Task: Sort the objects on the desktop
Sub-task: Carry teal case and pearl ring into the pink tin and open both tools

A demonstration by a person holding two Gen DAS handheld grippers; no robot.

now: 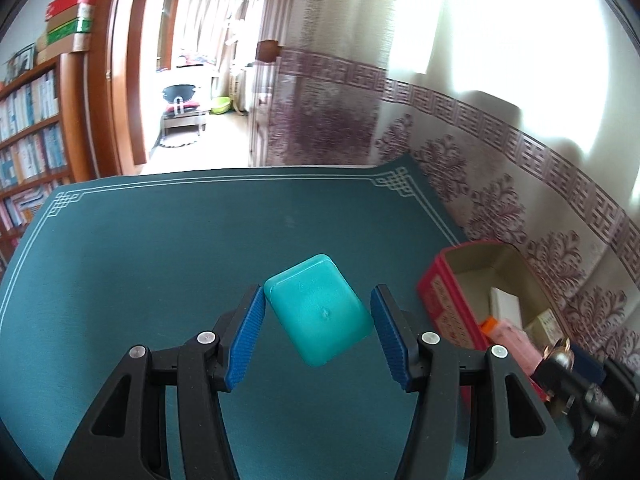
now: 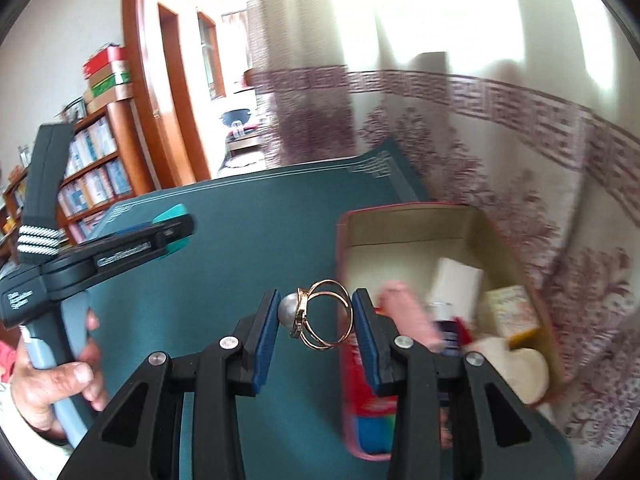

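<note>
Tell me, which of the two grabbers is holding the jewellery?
The right gripper: a gold ring with a pearl sits between its blue pads. The left gripper holds a teal plastic case instead.

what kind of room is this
Most likely a home study or living room: a full bookshelf, a patterned curtain by a bright window, and a green desk mat holding a red sorting box.

A wooden bookcase (image 1: pixel 30 128) packed with books is seen left of an open wooden doorway (image 1: pixel 132 80). Boxes (image 1: pixel 70 16) are stacked on top of it. Right of the doorway, a sunlit patterned curtain (image 1: pixel 460 92) is hung.
</note>
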